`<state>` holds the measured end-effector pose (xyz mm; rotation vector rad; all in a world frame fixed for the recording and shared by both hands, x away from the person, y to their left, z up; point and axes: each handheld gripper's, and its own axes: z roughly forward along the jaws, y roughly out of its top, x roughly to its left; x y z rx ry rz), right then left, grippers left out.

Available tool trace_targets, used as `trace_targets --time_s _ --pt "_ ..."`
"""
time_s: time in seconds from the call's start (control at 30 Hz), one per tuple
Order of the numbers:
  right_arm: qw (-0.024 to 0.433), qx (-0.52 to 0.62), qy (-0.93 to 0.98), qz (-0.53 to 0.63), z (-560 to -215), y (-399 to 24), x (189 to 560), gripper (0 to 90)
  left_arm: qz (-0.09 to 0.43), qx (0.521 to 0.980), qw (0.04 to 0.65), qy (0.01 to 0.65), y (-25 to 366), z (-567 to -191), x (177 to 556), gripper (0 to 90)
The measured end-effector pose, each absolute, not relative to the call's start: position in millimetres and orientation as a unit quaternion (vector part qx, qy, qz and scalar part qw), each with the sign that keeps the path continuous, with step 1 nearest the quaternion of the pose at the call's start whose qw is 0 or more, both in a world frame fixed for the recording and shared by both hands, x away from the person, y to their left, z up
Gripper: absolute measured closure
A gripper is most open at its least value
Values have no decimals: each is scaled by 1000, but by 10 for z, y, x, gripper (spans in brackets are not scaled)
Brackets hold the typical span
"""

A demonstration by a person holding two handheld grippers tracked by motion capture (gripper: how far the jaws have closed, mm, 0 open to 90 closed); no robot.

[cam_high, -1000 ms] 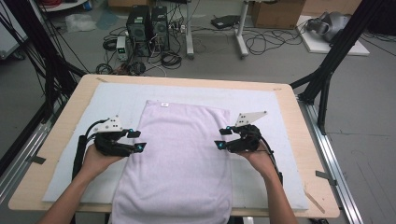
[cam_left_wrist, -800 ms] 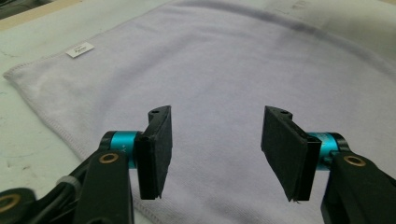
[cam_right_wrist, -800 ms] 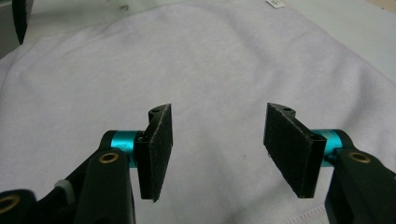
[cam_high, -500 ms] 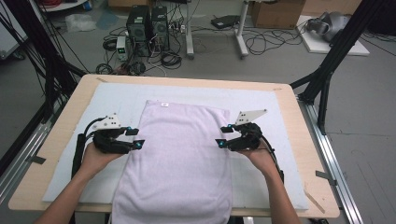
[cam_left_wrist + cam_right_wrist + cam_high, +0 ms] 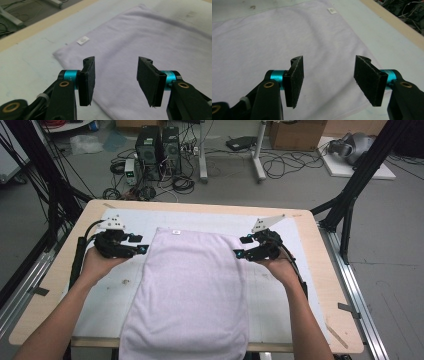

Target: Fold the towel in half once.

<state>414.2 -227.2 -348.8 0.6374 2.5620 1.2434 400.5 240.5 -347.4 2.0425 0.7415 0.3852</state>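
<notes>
Lilac towel (image 5: 192, 290) flat on white mat (image 5: 295, 290), left gripper (image 5: 141, 249) at its nine o'clock edge, jaws apart, just closing a little, empty, right gripper (image 5: 238, 253) at three o'clock, open, empty.

A towel (image 5: 187, 292) lies lengthwise down the middle of the mat (image 5: 295, 285), which covers most of the table (image 5: 330, 320); its near end hangs over the table's front edge. A small tag (image 5: 175, 232) sits on the towel by its far edge. The left gripper (image 5: 141, 244) hangs just beside the towel's left edge, the right gripper (image 5: 242, 247) at its right edge — both toward the far end, jaws pointing inward at each other across the cloth. Behind the table, on the floor, stand two computer towers (image 5: 159, 145) among cables; a box (image 5: 296, 134) lies farther right.
</notes>
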Motion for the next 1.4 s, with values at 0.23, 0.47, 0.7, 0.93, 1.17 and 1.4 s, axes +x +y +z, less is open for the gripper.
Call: trace_targets --time_s 0.23,0.47,0.7,0.93,1.17,1.4 --pt "104 254 870 411 -3623 -2319 4358 428 133 821 470 297 2376 -3615 4269 493" --pt "110 294 863 395 -3971 -2444 4467 471 137 833 446 298 2271 -3896 4448 537" --pt "103 314 865 379 -4201 -2440 4544 493 127 847 408 317 2204 -4197 4579 606" --pt "104 328 867 360 -4290 -2399 4571 514 126 837 403 350 2268 -4437 4580 608" --pt "95 342 870 343 -4367 -2384 4570 706 163 841 374 356 2195 -4418 4556 767" --pt "83 327 878 338 -4343 -2319 4566 852 150 838 377 366 2195 -4402 4553 872"
